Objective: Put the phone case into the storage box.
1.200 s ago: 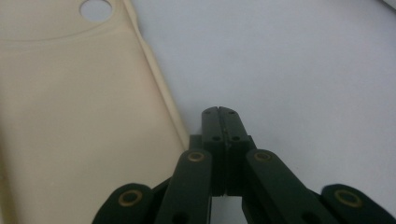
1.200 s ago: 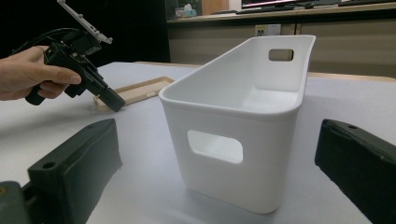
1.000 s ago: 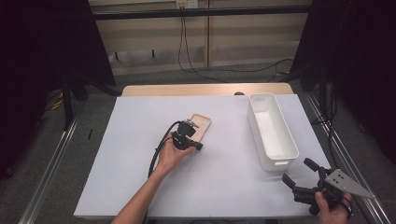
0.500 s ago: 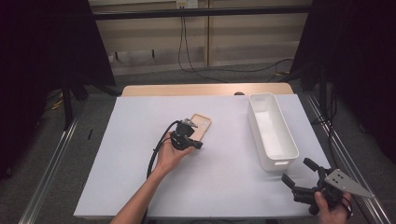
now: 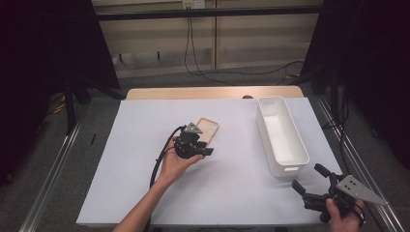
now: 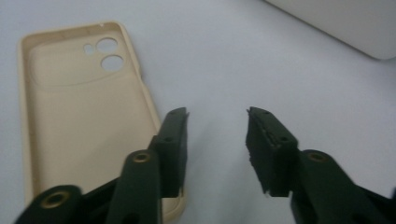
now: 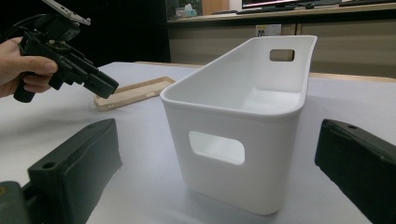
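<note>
A beige phone case (image 5: 209,128) lies inside-up on the white table mat, camera holes away from me (image 6: 79,112). My left gripper (image 5: 205,151) hovers at its near right edge. Its jaws have just been opening and now stand apart with nothing between them (image 6: 217,119); the left jaw overlaps the case's edge in the left gripper view. My right gripper (image 5: 307,177) rests at the table's near right corner, jaws wide open (image 7: 219,140), facing the end of the white bin (image 7: 243,116). That view also has the left gripper (image 7: 70,70) and the case (image 7: 135,92).
The white bin (image 5: 281,135) stands lengthwise on the right side of the mat and holds nothing I can see. A black cable (image 5: 159,162) trails from the left gripper along the forearm. Metal rails run along both table sides.
The left gripper's jaws look a little wider apart than before, and the hand has barely shifted. The case and the right gripper have stayed where they were.
</note>
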Available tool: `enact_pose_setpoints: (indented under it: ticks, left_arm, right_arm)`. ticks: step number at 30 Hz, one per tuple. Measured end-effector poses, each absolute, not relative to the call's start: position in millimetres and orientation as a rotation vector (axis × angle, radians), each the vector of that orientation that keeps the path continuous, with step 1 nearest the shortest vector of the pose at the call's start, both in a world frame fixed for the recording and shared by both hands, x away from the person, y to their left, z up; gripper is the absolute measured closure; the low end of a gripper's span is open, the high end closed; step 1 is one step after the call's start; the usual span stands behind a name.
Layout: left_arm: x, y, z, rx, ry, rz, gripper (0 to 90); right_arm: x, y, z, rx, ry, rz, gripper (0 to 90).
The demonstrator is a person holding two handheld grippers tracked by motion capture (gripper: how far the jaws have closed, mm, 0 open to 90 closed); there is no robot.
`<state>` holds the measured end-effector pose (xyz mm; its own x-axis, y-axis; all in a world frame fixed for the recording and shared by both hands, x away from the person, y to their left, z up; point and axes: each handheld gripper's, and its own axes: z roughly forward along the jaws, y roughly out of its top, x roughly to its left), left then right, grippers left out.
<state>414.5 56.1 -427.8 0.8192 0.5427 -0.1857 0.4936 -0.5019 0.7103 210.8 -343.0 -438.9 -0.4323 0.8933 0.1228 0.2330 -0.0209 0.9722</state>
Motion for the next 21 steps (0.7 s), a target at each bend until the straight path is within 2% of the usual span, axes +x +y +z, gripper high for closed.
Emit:
enact_pose_setpoints:
  ticks: [2, 3, 4, 5, 6, 11, 13, 21]
  left_arm:
    - [412.9, 57.8, -425.8, 2.182, 0.752, 0.085, 47.2]
    - [412.2, 58.2, -424.8, 2.173, 0.755, 0.099, 47.2]
    - [411.8, 59.2, -423.4, 2.159, 0.766, 0.100, 42.2]
    - [411.5, 59.9, -422.6, 2.150, 0.773, 0.098, 30.9]
    - [411.3, 60.8, -421.4, 2.140, 0.780, 0.099, 30.9]
    - [410.2, 65.3, -417.5, 2.123, 0.761, 0.121, 14.0]
    - [410.4, 66.6, -416.9, 2.121, 0.760, 0.130, 9.4]
    - [411.6, 79.5, -410.0, 2.058, 0.783, 0.145, 5.7]
  right_arm:
    - [210.8, -342.9, -438.9, 1.181, 1.689, 1.491, 0.0]
    - [210.8, -342.9, -438.9, 1.181, 1.689, 1.491, 0.0]
    - [210.9, -342.9, -438.9, 1.181, 1.689, 1.491, 0.0]
    - [210.9, -342.9, -438.9, 1.182, 1.689, 1.490, 0.0]
    - [210.9, -342.9, -438.9, 1.182, 1.689, 1.490, 0.0]
    - [210.9, -343.4, -439.0, 1.180, 1.690, 1.490, 0.0]
    - [211.1, -343.2, -439.1, 1.180, 1.691, 1.490, 0.0]
    - [211.0, -343.7, -439.1, 1.182, 1.690, 1.494, 0.0]
